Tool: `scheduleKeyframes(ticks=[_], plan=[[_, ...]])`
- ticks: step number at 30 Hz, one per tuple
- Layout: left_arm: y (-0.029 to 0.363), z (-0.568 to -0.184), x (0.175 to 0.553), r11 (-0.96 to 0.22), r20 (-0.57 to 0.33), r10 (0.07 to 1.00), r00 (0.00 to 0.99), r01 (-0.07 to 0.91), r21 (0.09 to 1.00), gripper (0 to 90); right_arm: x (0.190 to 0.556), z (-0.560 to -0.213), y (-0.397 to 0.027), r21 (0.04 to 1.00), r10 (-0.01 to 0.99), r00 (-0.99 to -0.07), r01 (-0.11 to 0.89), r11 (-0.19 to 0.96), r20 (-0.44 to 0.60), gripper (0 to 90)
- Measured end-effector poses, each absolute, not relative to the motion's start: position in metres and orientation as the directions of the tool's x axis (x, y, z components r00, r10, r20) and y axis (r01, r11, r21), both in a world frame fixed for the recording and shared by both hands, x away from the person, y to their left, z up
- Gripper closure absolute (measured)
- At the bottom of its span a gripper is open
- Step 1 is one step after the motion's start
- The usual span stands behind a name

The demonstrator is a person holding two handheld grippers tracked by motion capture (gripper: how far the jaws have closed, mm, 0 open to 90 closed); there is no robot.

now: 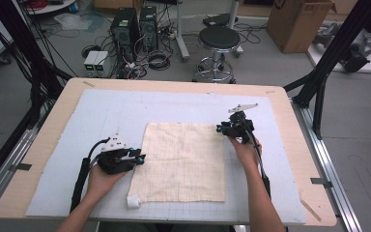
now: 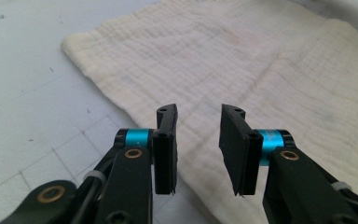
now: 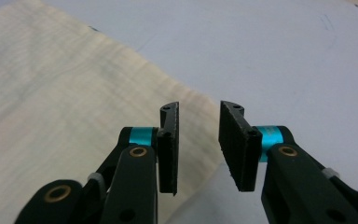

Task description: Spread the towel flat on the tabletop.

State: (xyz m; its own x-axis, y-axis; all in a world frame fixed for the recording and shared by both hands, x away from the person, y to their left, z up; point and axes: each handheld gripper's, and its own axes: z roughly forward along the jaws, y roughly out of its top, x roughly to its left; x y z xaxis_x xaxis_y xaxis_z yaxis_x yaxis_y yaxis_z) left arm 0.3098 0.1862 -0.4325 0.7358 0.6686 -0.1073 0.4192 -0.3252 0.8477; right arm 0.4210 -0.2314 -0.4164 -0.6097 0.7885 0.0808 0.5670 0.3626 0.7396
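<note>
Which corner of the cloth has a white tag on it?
The near left corner of the cloth, closest to the person, below the left gripper. A small white tag sticks out there; the other three corners are plain.

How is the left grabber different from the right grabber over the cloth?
The left gripper sits at the cream cloth's left edge, nearer the person; the right gripper is at its far right corner. The left gripper lies low, pointing sideways across the cloth; the right gripper is tipped up, its grey plate raised. Both have black jaws standing apart with nothing pinched between them.
</note>
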Motion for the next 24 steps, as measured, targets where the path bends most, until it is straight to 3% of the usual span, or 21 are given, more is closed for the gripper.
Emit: scheduleKeyframes(ticks=[11,24], plan=[[0.189,-0.432,0.315,-0.318,-0.107,0.684,0.721,0.427,0.846,58.9,0.395,-0.411,-0.221,0.772,0.700,-0.702,0.516,0.371,0.133,54.3],[0.189,-0.427,0.320,-0.294,-0.127,0.683,0.719,0.430,0.854,49.5,0.366,-0.412,-0.225,0.808,0.665,-0.728,0.487,0.331,0.166,41.0]])
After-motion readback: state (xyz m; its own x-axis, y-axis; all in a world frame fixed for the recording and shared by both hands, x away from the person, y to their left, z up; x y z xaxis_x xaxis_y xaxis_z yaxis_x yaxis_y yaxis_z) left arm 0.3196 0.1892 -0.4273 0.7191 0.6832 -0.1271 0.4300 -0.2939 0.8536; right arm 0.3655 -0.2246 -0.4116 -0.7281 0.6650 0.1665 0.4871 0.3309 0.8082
